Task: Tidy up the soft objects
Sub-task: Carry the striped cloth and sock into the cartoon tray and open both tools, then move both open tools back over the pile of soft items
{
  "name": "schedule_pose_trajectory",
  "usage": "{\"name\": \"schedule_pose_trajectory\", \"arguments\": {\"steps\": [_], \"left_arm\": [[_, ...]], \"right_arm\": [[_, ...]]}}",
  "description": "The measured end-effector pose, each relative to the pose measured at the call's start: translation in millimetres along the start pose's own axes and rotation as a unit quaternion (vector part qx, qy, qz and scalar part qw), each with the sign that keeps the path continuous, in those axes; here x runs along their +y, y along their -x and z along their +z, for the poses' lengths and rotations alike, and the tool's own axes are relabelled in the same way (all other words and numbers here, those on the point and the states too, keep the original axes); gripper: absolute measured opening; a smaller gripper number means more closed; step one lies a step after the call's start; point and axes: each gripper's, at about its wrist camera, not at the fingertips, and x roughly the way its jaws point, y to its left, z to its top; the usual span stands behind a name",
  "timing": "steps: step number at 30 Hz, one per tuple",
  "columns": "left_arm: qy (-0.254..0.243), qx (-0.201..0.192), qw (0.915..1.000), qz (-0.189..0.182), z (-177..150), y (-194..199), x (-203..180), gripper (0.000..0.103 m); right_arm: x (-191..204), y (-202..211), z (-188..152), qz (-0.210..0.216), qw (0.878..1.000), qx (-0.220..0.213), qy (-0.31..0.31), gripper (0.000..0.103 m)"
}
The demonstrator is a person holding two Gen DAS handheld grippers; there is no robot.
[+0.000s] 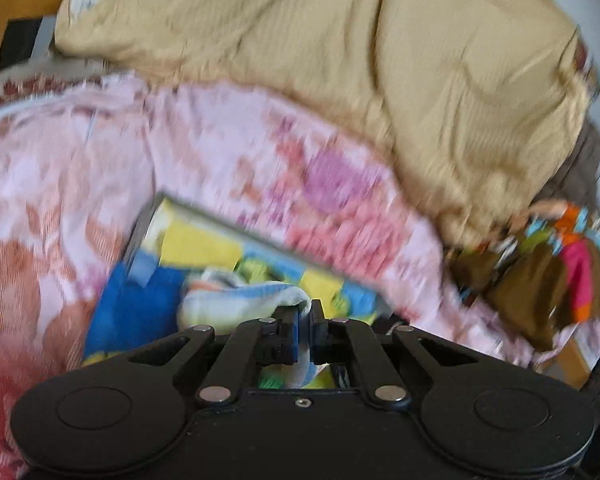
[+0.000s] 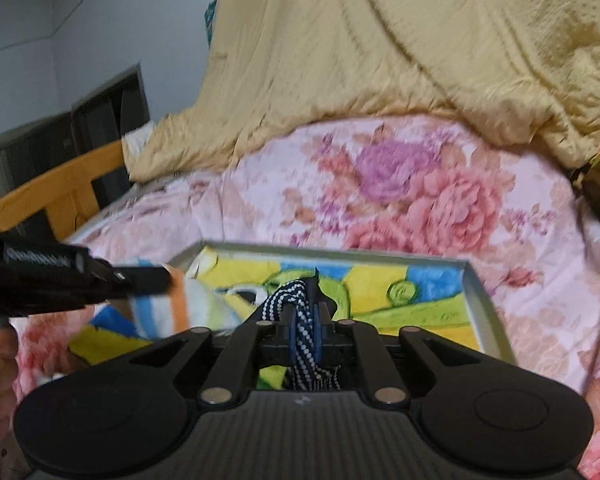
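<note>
Fingers of my right gripper (image 2: 303,320) pinched a dark blue, white-dotted fabric strip (image 2: 302,344); my left gripper (image 1: 304,322) clamped a striped pastel cloth (image 1: 236,300). Both hung over a grey tray (image 2: 476,284) lined with yellow-blue-green towel (image 2: 380,292), on a pink floral bedspread (image 2: 440,200). Beyond it lay a rumpled beige quilt (image 2: 380,60).

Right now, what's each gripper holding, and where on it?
Right gripper: dark white-dotted cloth, pinched at a bunched fold. Left gripper: striped towel, at its edge.

Home bedroom: bed w/ floral quilt (image 2: 440,208), tan blanket (image 2: 380,48), wooden bed frame (image 2: 60,188).
</note>
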Motion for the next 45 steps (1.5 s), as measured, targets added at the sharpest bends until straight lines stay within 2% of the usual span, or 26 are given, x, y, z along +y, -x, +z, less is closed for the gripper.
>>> {"name": "schedule_pose_trajectory", "arguments": {"steps": [5,7,9,11,13,15,21,24,32,38,42,45], "left_arm": [[-0.022,0.062,0.9969,0.043,-16.9,-18.6,5.3,0.005],[-0.027,0.076,0.9952,0.055,-22.1,-21.0,5.7,0.007],[-0.025,0.081,0.9945,0.061,-24.8,-20.0,6.3,0.013],[-0.028,0.079,0.9944,0.064,-26.3,-16.1,3.8,0.015],[-0.031,0.074,0.9945,0.067,-28.0,-10.1,0.3,0.021],[-0.031,0.065,0.9950,0.069,-29.6,-2.1,-4.5,0.035],[-0.035,0.035,0.9962,0.072,-39.4,28.2,-17.7,0.057],[-0.043,0.015,0.9964,0.071,-42.3,47.3,-27.0,0.068],[-0.080,-0.042,0.9935,0.070,-52.4,103.4,-56.6,0.080],[-0.086,-0.075,0.9912,0.068,-65.0,137.4,-70.5,0.086],[-0.102,-0.098,0.9873,0.071,-76.9,157.1,-81.2,0.096],[-0.115,-0.107,0.9849,0.074,-83.4,168.3,-86.2,0.098]], "right_arm": [[1.2,-3.4,-4.0,0.003,0.999,0.034,-0.001,0.016],[0.9,-1.9,-4.8,0.002,0.999,0.039,-0.001,0.024],[0.0,1.1,-5.4,0.002,0.999,0.042,-0.004,0.036],[-0.8,7.1,-6.8,0.001,0.999,0.040,-0.007,0.045],[-1.4,14.3,-6.6,-0.002,0.999,0.034,-0.006,0.053],[-1.0,25.1,-6.1,-0.007,1.000,0.023,-0.006,0.062],[-0.3,65.9,-5.0,-0.022,0.999,-0.025,-0.003,0.086],[0.7,89.0,-5.6,-0.026,0.998,-0.052,0.001,0.091],[6.1,140.6,-8.4,-0.031,0.993,-0.115,0.004,0.102],[9.1,167.8,-18.9,-0.031,0.991,-0.131,-0.002,0.103],[14.1,182.8,-28.1,-0.038,0.990,-0.135,0.001,0.103],[16.9,193.3,-35.1,-0.039,0.990,-0.137,0.002,0.103]]}}
